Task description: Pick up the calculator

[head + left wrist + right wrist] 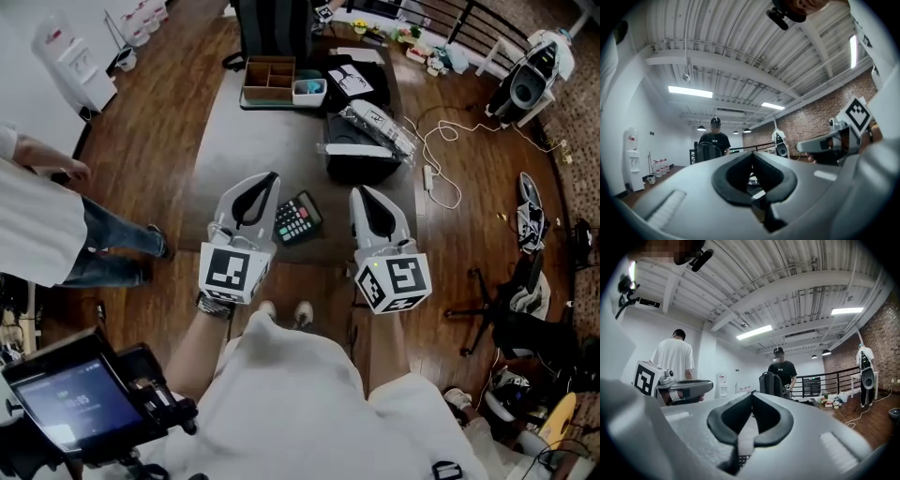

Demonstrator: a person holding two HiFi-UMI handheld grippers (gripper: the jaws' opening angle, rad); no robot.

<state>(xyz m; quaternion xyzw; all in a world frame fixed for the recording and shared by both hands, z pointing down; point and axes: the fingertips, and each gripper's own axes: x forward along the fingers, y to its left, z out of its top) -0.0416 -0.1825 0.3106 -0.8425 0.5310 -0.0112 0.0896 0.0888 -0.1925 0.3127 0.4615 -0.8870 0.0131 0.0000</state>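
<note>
The calculator (298, 218) is black with coloured keys. It lies flat and slightly turned on the grey table (244, 141), close to the near edge. My left gripper (272, 176) hovers just left of it and my right gripper (357, 191) just right of it, so the calculator sits between the two. Neither touches it. Both point level across the table. In the left gripper view the jaw tips (752, 153) meet with nothing between them. The right gripper's tips (752, 393) meet the same way in its own view.
Beyond the calculator stands a black box (361, 159) with a plastic-wrapped item on top. Farther back are a wooden organiser tray (267, 80) and a small blue tub (308, 91). A person (37, 225) stands left of the table. A white cable (441, 159) lies on the floor at the right.
</note>
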